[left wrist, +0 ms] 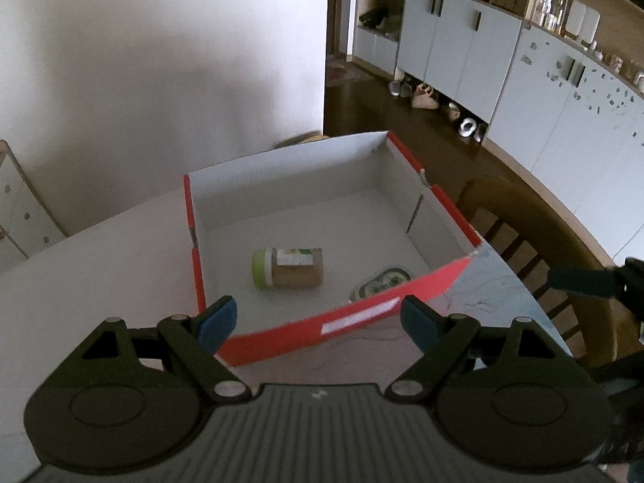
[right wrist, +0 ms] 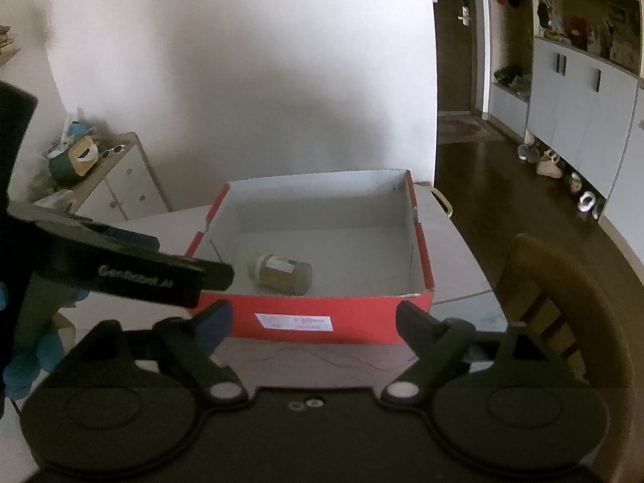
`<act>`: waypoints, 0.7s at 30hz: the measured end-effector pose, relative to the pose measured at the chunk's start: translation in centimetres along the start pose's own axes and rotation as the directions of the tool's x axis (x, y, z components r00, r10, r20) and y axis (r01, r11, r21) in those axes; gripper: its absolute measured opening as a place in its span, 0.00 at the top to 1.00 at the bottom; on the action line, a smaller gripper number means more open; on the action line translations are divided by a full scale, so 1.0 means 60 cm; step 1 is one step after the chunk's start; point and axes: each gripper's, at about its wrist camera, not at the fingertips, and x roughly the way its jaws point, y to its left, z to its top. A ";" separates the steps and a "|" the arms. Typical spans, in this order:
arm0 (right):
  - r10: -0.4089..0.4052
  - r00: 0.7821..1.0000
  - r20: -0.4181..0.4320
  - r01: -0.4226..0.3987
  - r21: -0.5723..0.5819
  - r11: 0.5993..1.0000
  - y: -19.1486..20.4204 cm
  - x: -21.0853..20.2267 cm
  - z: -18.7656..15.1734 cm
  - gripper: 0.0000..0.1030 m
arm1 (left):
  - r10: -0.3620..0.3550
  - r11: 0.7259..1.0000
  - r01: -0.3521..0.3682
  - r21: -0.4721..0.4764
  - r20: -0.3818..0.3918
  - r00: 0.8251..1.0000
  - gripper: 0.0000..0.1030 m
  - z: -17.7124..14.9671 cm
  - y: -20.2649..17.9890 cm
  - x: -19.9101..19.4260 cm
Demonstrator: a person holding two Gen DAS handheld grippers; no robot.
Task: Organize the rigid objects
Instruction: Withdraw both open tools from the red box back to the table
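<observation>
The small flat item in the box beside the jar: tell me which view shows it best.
The left wrist view. There the flat patterned item lies on the box floor right of the jar, half hidden by the red front wall. The right wrist view shows none of it; that wall blocks it.

Red outside and white inside — the box [left wrist: 350, 318], with a white label on its front wall. Green lid, brown body and white-green label on the jar [left wrist: 288, 267]. Blue pads [left wrist: 219, 320] on black gripper fingers — pale table [left wrist: 80, 273] with thin dark veins.
</observation>
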 end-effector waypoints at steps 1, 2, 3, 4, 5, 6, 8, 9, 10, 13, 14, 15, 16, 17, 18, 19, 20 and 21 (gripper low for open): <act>0.008 1.000 0.004 -0.008 -0.003 1.000 0.000 -0.006 -0.004 0.11 | 0.004 1.000 -0.004 0.000 0.008 1.000 0.14 -0.007 -0.004 -0.008; 0.018 1.000 0.008 -0.018 -0.005 1.000 -0.002 -0.012 -0.007 0.09 | 0.008 1.000 -0.008 -0.002 0.014 1.000 0.14 -0.013 -0.007 -0.015; 0.024 1.000 0.012 -0.024 -0.007 1.000 0.000 -0.015 -0.012 0.07 | 0.009 1.000 -0.009 -0.006 0.020 1.000 0.14 -0.020 -0.010 -0.022; 0.031 0.999 0.018 -0.031 -0.010 0.999 -0.001 -0.022 -0.015 0.06 | 0.006 1.000 -0.006 -0.011 0.026 1.000 0.14 -0.027 -0.012 -0.030; 0.038 0.999 0.022 -0.038 -0.014 0.999 0.000 -0.030 -0.016 0.06 | 0.003 1.000 -0.002 -0.017 0.032 0.999 0.14 -0.033 -0.014 -0.035; 0.045 0.999 0.027 -0.045 -0.017 0.999 -0.001 -0.037 -0.020 0.05 | 0.003 1.000 -0.002 -0.021 0.039 0.999 0.14 -0.039 -0.016 -0.042; 0.055 0.998 0.033 -0.055 -0.014 0.998 -0.001 -0.049 -0.026 0.05 | 0.011 1.000 -0.009 -0.029 0.057 0.998 0.14 -0.052 -0.022 -0.057; 0.065 0.997 0.037 -0.065 -0.013 0.998 -0.002 -0.056 -0.030 0.04 | 0.014 0.999 -0.012 -0.033 0.067 0.998 0.14 -0.058 -0.024 -0.063; 0.072 0.996 0.042 -0.072 -0.015 0.997 -0.002 -0.064 -0.033 0.04 | 0.014 0.999 -0.012 -0.036 0.076 0.997 0.14 -0.064 -0.027 -0.070; 0.083 0.995 0.057 -0.081 -0.037 0.996 0.002 -0.083 -0.044 0.03 | 0.005 0.999 0.000 -0.050 0.101 0.995 0.13 -0.082 -0.034 -0.091; 0.086 0.994 0.064 -0.083 -0.047 0.995 0.004 -0.090 -0.048 0.03 | 0.005 0.999 0.000 -0.052 0.108 0.994 0.13 -0.087 -0.037 -0.097; 0.089 0.993 0.072 -0.084 -0.058 0.995 0.006 -0.097 -0.052 0.03 | 0.002 0.998 0.005 -0.055 0.118 0.993 0.12 -0.094 -0.040 -0.104; 0.093 0.993 0.078 -0.088 -0.066 0.994 0.007 -0.103 -0.057 0.03 | -0.007 0.998 0.014 -0.054 0.127 0.992 0.11 -0.099 -0.042 -0.110; 0.098 0.991 0.086 -0.092 -0.071 0.993 0.008 -0.110 -0.062 0.03 | -0.009 0.999 0.016 -0.052 0.134 0.991 0.11 -0.106 -0.045 -0.116; 0.102 0.991 0.091 -0.095 -0.077 0.992 0.008 -0.116 -0.065 0.03 | -0.008 0.999 0.016 -0.051 0.142 0.990 0.10 -0.113 -0.048 -0.121; 0.109 0.990 0.094 -0.101 -0.083 0.991 0.008 -0.121 -0.069 0.03 | -0.010 0.998 0.018 -0.053 0.150 0.989 0.10 -0.119 -0.050 -0.127; 0.116 0.989 0.097 -0.108 -0.088 0.990 0.008 -0.127 -0.073 0.02 | -0.014 0.998 0.022 -0.055 0.154 0.988 0.10 -0.125 -0.052 -0.132; 0.121 0.988 0.101 -0.112 -0.092 0.989 0.009 -0.132 -0.077 0.01 | -0.020 0.998 0.029 -0.058 0.158 0.987 0.10 -0.131 -0.053 -0.137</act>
